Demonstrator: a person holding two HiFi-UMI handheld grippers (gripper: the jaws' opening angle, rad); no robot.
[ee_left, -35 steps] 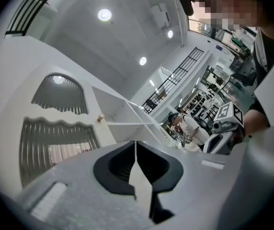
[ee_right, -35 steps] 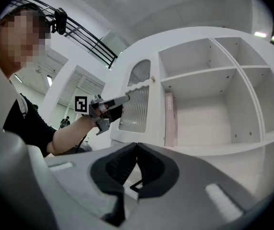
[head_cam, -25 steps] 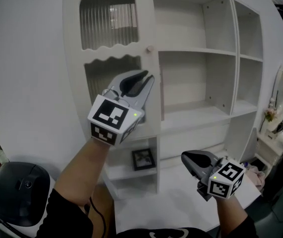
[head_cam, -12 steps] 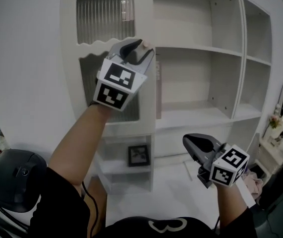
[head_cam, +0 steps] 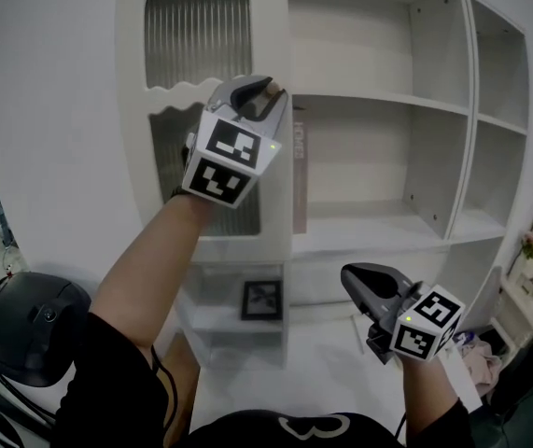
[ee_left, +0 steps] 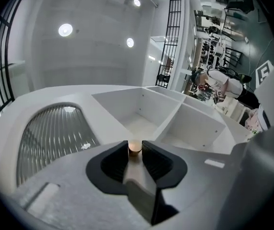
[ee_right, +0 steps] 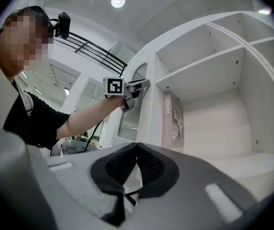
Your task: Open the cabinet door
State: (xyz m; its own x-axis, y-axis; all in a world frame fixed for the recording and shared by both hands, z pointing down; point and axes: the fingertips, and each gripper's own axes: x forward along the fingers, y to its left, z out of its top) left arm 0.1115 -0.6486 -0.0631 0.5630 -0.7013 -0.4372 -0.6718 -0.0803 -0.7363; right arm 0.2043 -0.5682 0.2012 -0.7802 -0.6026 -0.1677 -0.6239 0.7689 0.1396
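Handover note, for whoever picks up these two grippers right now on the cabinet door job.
Left gripper: raised at the right edge of the cabinet door. Its jaws are closing with the knob between their tips, and the pads meet it.
Right gripper: jaws together, empty, held low in front of the open shelves, away from the door.
Door: the one with arched ribbed glass; it looks shut.
Done: knob reached and gripped.
Left: pull the knob, probably toward you, to swing the door open, then let go.
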